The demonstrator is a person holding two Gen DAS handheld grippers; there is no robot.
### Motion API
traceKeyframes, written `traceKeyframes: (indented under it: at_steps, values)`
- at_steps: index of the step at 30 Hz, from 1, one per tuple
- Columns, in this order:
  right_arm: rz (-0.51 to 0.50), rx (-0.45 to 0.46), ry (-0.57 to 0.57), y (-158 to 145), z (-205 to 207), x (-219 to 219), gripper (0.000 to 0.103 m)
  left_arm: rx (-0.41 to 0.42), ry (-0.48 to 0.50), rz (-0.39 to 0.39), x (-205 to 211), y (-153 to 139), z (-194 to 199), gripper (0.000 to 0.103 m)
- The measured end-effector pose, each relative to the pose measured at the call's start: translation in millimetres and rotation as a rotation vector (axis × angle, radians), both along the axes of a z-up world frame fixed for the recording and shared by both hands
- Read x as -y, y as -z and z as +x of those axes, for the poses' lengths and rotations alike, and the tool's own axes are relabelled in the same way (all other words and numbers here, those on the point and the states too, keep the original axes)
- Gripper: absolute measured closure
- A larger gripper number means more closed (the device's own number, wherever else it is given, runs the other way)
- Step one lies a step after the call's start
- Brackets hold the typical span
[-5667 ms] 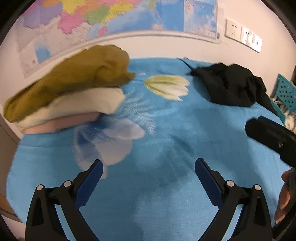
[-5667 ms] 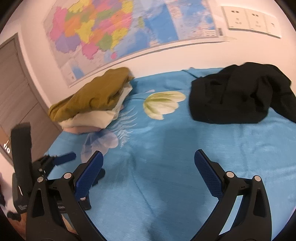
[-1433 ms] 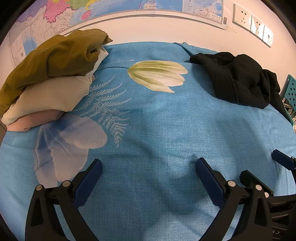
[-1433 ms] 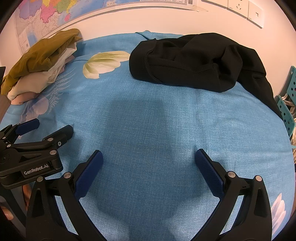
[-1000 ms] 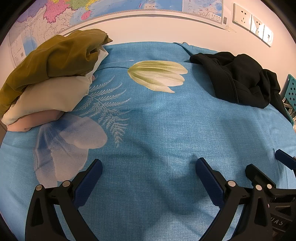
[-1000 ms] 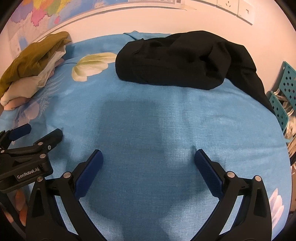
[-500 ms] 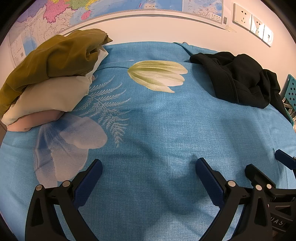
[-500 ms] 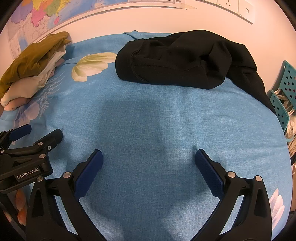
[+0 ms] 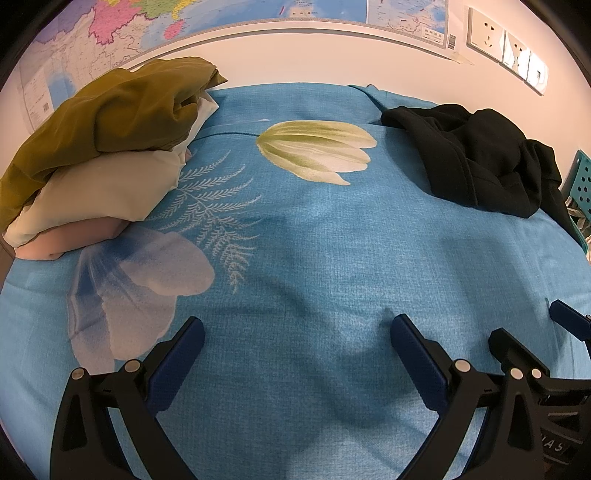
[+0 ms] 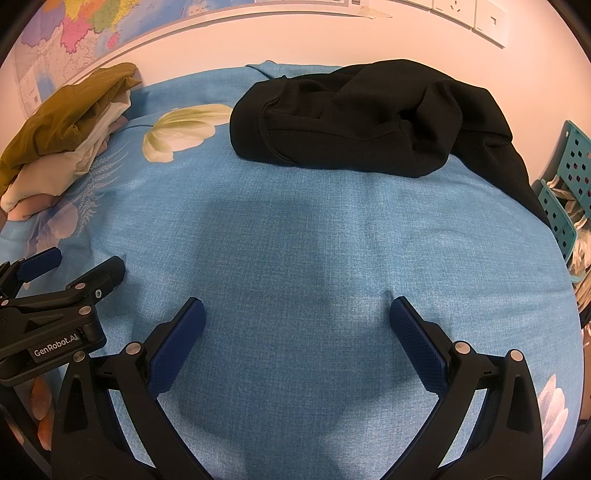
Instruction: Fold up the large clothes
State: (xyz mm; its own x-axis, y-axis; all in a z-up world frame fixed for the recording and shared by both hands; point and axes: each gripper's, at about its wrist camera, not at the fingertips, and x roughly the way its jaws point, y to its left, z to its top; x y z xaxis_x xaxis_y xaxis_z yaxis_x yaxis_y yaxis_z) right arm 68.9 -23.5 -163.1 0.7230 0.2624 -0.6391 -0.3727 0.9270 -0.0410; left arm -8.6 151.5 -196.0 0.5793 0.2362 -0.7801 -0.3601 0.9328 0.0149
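The only writing that reads clearly is "GenRobot.AI", printed in white on the black body of the left gripper [image 10: 70, 275] where it enters the right wrist view at about 9 o'clock; a partial white marking on the other tool's body in the left wrist view is too cut off to read, and the print on the wall map [image 9: 229, 18] at 12 o'clock is too small to make out. There are two grippers, each with two blue-padded fingers. The left gripper [image 9: 295, 350] has its jaws spread wide over bare blue cloth with nothing between them; the right gripper [image 10: 295, 325] is likewise spread wide and holds nothing, and in the left wrist view it shows at about 4 o'clock. One black garment [image 10: 362, 114], crumpled and unfolded, lies on the blue floral bedsheet [image 10: 295, 240] at about 12 to 1 o'clock in the right wrist view, well apart from both tools; in the left wrist view the same garment [image 9: 480, 155] sits at about 2 o'clock. One stack of three folded clothes [image 9: 99, 147] rests at 10 o'clock: olive on top, cream in the middle, pink at the bottom. Three white wall sockets [image 9: 506, 44] sit in a row at 1 o'clock, and one teal perforated basket [image 10: 569, 184] stands at 3 o'clock beside the bed. Fingertips of a hand [image 10: 40, 410] show under the left tool.
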Motion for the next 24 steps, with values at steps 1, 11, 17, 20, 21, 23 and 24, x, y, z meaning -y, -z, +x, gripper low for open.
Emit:
traceKeyframes:
  at_steps: [1, 11, 17, 20, 21, 23, 24]
  values:
    - [0.0, 0.0, 0.0, 0.0, -0.1, 0.0, 0.004, 0.0, 0.001, -0.001, 0.0, 0.0, 0.1, 0.005]
    - [0.001, 0.003, 0.002, -0.4, 0.1, -0.5, 0.004, 0.0, 0.004, -0.003, -0.9, -0.1, 0.1, 0.005]
    - [0.026, 0.008, -0.017, -2.5, -4.2, 2.5, 0.005, 0.001, 0.012, -0.003, -2.9, -2.0, -0.8, 0.006]
    - [0.048, 0.011, -0.037, -5.1, -8.4, 4.4, 0.006, 0.038, 0.03, 0.007, -1.0, -7.4, -4.4, 0.007]
    - [0.051, 0.014, -0.038, -6.2, -9.2, 4.8, 0.005, 0.061, 0.036, 0.012, 0.5, -10.7, -6.9, 0.007]
    - [0.062, 0.021, -0.042, -9.0, -11.5, 6.6, 0.006, 0.097, 0.036, 0.026, 4.0, -16.6, -11.0, 0.007]
    - [0.074, 0.028, -0.046, -11.4, -12.9, 8.1, 0.005, 0.11, 0.044, 0.032, 6.4, -19.5, -12.4, 0.007]
